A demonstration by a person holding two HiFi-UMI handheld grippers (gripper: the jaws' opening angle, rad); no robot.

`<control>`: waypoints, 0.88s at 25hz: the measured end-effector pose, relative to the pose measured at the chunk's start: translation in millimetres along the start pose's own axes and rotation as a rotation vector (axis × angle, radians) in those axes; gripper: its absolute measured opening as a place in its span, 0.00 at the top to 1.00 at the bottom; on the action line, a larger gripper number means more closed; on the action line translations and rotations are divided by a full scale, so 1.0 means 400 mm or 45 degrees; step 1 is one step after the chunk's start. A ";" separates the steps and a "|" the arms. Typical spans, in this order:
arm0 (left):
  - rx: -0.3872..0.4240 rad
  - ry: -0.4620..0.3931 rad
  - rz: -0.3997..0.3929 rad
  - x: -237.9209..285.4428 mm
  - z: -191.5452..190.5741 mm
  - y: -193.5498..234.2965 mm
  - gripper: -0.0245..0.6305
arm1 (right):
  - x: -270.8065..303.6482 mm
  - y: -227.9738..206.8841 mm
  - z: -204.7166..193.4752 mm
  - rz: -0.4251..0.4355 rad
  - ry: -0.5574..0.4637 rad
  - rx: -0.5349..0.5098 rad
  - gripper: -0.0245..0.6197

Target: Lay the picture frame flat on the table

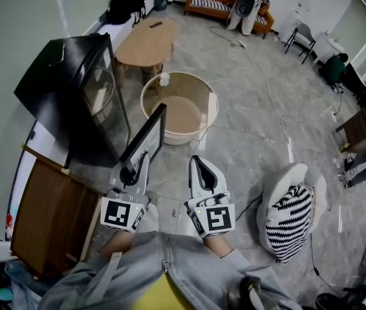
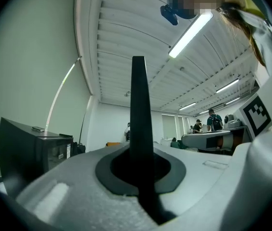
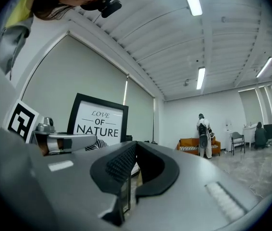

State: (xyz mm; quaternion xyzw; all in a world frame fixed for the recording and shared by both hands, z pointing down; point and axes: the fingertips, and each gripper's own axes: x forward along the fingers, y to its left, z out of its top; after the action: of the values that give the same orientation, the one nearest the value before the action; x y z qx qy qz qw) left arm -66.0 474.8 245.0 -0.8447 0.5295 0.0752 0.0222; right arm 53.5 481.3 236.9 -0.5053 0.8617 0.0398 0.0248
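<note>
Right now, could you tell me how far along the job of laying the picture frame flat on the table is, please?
Done: the left tool is shut on the edge of the black-rimmed picture frame with white print. In hand: the frame is held upright in the air, beside the shut, empty right tool. Left: carrying it to a table and laying it flat; it rests on no table yet.

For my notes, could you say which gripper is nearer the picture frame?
Left: the left gripper grips the picture frame by its edge; the right gripper is apart, beside it.
</note>
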 end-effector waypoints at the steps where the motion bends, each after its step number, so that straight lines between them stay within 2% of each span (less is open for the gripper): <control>1: -0.001 -0.006 -0.007 0.033 -0.002 0.024 0.95 | 0.038 -0.014 -0.005 -0.004 0.002 -0.003 0.96; 12: 0.010 -0.030 -0.135 0.390 0.006 0.269 0.95 | 0.435 -0.155 0.006 -0.114 -0.036 -0.014 0.96; 22: -0.053 0.014 -0.178 0.554 -0.062 0.371 0.95 | 0.584 -0.242 -0.072 -0.184 0.040 0.018 0.96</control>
State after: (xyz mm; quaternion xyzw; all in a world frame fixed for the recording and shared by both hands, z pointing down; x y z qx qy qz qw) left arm -101.6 209.2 242.5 -0.8802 0.4678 0.0797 0.0068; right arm 23.7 228.6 242.2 -0.5666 0.8235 0.0240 0.0177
